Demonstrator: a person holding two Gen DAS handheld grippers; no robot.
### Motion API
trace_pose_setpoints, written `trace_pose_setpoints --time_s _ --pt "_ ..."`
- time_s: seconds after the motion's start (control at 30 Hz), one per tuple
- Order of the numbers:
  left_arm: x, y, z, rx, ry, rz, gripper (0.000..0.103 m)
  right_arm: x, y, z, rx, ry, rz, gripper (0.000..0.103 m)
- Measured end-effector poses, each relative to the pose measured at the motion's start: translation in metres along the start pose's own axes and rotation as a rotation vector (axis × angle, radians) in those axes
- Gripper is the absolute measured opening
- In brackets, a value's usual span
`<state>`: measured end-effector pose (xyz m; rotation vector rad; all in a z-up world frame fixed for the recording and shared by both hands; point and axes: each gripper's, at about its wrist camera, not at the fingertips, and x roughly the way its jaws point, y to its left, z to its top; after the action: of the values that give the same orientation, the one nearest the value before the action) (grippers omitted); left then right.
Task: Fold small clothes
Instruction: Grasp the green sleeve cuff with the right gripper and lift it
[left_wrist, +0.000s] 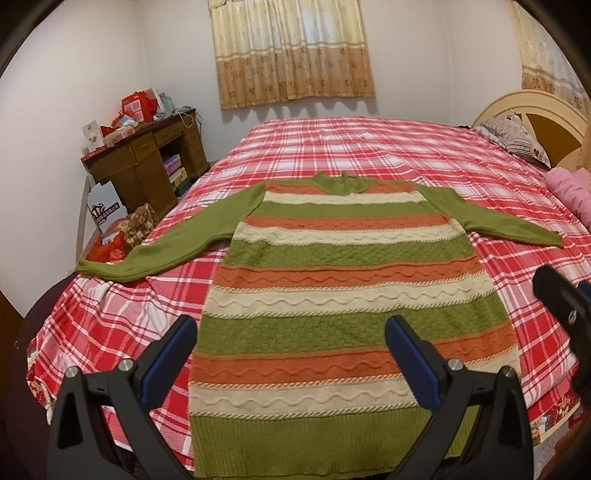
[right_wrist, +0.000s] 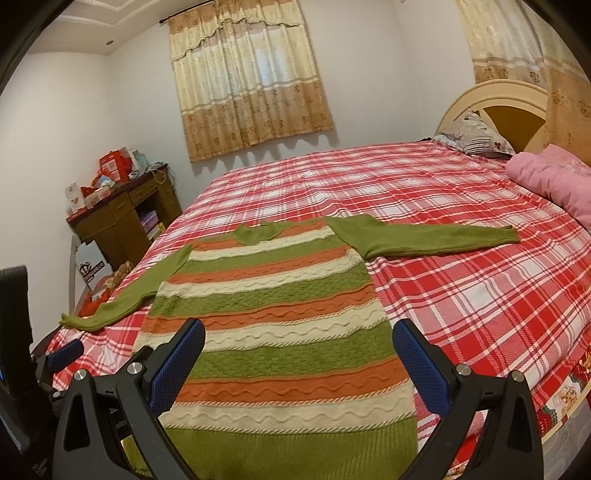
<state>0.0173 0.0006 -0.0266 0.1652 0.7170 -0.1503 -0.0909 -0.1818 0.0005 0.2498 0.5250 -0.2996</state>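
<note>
A bedroom bed (left_wrist: 369, 147) under a red plaid sheet: the left gripper (left_wrist: 291, 354) hovers wide open and empty over the striped knit sweater (left_wrist: 332, 280), spread flat with both green sleeves out, while the right gripper (right_wrist: 299, 358), likewise agape, grips nothing above its hem

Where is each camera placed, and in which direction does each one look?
Left wrist view: sits on the left claw, above the bed's foot, looking along the striped sweater toward the curtain; both its open fingers show, and the right claw at the right edge.
Right wrist view: sits on the right claw, slightly to the right, facing the same way; its open fingers show, and the left claw at the left edge.
Shared: sweater, plaid bed, curtain, brown desk, pink blanket.
</note>
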Motion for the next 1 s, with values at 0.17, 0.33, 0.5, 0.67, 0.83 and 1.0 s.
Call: trace_pose_setpoints --time_s 0.17,0.33,0.5,0.67,0.83,1.0 --pt "0.021 0.01 0.004 -0.03 0.017 -0.066 0.103 0.022 -0.017 0.016 -0.02 -0.008 -0.118 0.102" --pt "0.05 0.016 0.017 -0.027 0.017 -0.015 0.103 0.051 -0.042 0.038 -0.006 0.013 -0.199 0.102" --pt "0.079 0.024 0.037 -0.036 0.01 0.02 0.103 0.078 -0.058 0.054 -0.014 0.015 -0.268 0.102" --pt "0.116 0.028 0.058 -0.059 -0.007 0.063 0.103 0.11 -0.08 0.068 -0.021 0.017 -0.314 0.102" --pt "0.158 0.027 0.064 -0.068 0.027 0.095 0.103 0.133 -0.113 0.075 -0.017 0.0 -0.296 0.102" --pt "0.173 0.032 0.058 -0.092 0.018 0.134 0.103 0.149 -0.198 0.089 0.145 0.014 -0.334 0.083"
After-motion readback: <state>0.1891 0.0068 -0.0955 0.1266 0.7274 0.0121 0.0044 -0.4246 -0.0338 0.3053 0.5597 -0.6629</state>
